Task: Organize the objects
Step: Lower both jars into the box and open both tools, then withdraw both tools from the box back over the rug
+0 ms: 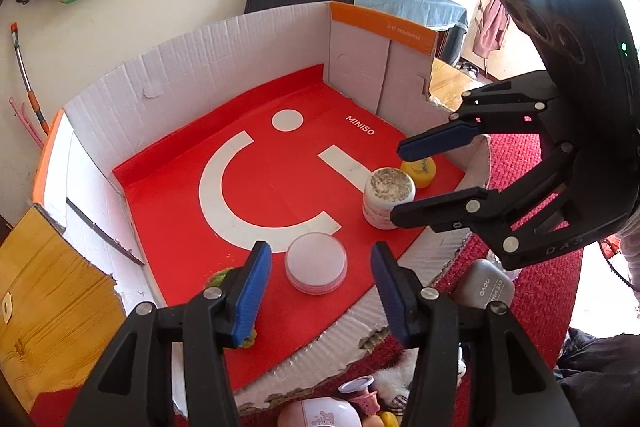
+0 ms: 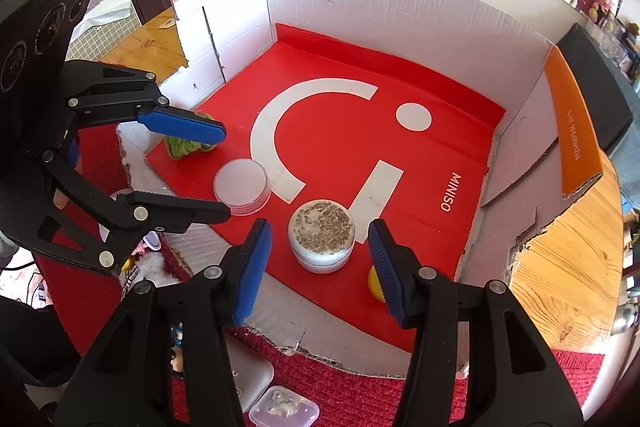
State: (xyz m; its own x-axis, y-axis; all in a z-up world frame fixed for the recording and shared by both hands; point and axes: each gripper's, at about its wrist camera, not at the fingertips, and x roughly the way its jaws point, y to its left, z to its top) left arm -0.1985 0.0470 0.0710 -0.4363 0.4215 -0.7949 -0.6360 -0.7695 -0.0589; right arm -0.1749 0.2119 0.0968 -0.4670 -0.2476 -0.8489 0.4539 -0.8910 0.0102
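Reading MINISO in white letters, the red floor of the cardboard box point(image 2: 400, 11) serves as the landmark for everything else. Inside it stand a low pink-lidded jar point(image 1: 316, 263), a taller white jar point(image 2: 322, 241) with a speckled lid, a yellow object point(image 1: 418, 171) by the near wall and a green item point(image 2: 186, 145) near a corner. Both tools hover over the box with nothing between their pads: the left gripper point(image 1: 320, 287) gapes above the pink-lidded jar, the right gripper point(image 2: 320, 267) above the white jar. Outside the box, on red carpet, lies a grey case point(image 1: 484, 285) marked NOVO; an orange strip point(image 2: 572, 131) on the box wall carries unreadable print
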